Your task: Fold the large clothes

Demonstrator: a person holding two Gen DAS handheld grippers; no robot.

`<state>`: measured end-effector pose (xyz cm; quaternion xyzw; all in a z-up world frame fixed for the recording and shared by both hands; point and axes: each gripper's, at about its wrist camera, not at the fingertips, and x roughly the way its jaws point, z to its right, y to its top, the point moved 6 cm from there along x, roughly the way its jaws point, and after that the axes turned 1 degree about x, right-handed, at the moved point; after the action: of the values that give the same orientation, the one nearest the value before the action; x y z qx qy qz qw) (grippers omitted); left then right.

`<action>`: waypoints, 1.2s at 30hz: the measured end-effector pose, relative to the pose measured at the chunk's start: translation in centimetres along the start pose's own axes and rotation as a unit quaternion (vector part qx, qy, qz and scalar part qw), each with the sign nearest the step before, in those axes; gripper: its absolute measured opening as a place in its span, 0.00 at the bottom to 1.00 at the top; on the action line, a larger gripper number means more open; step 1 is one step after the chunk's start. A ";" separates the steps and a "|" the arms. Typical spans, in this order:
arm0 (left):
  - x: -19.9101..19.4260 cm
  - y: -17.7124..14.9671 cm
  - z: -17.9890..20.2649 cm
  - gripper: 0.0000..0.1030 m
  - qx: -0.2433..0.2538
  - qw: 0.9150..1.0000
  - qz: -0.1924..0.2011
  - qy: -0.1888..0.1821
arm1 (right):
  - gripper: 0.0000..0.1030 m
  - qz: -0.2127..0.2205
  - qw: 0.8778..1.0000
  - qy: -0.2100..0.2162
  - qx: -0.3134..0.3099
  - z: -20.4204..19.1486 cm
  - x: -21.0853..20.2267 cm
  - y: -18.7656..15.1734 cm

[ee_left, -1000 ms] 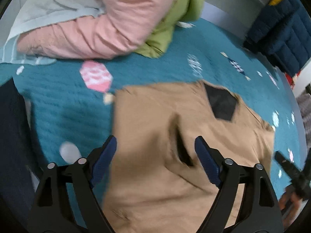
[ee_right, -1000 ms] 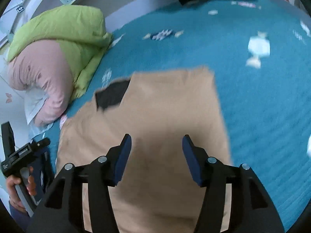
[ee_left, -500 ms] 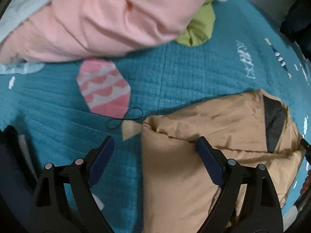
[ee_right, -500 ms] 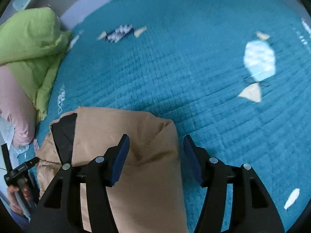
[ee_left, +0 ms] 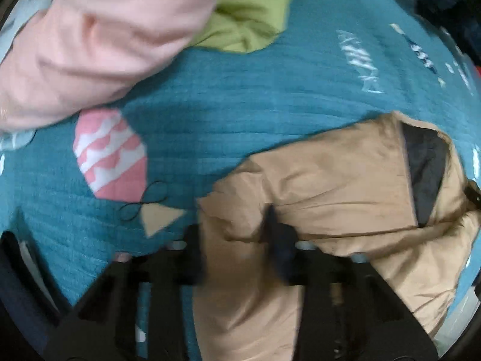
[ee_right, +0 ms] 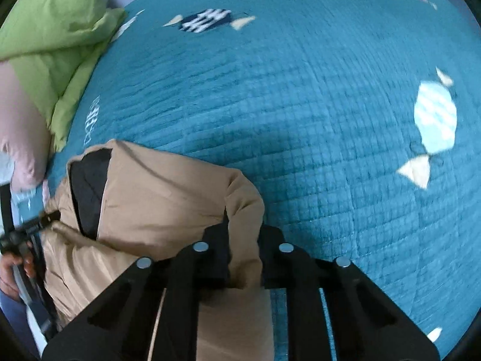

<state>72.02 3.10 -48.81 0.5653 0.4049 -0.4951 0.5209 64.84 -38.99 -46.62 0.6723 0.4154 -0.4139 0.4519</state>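
Observation:
A tan padded jacket point(ee_left: 345, 198) with a dark lining patch lies partly folded on a teal quilted bedspread point(ee_left: 240, 96). My left gripper point(ee_left: 237, 240) is shut on the jacket's near left corner. In the right wrist view the same jacket point(ee_right: 156, 198) fills the lower left, and my right gripper point(ee_right: 243, 246) is shut on its right corner fold. The bedspread point(ee_right: 300, 105) stretches beyond it. Both corners are bunched between the fingers.
A pink garment point(ee_left: 99, 39) and a green one point(ee_left: 249, 21) are piled at the far left of the bed; the pile also shows in the right wrist view point(ee_right: 51, 39). A hand with the other gripper's handle point(ee_right: 18, 240) shows at the left edge.
Both grippers have closed from wide open onto the jacket's two near corners. The cameras have come lower and nearer to the fabric.

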 end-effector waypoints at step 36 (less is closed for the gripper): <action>-19.5 -31.3 0.1 0.20 0.027 0.979 0.155 -0.126 | 0.09 0.068 0.993 0.043 -0.088 -0.6 -21.4 -28.6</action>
<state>37.95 8.17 -35.57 0.5685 0.2298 -0.4863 0.6225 31.56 -35.33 -34.04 0.6738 0.4223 -0.3150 0.5182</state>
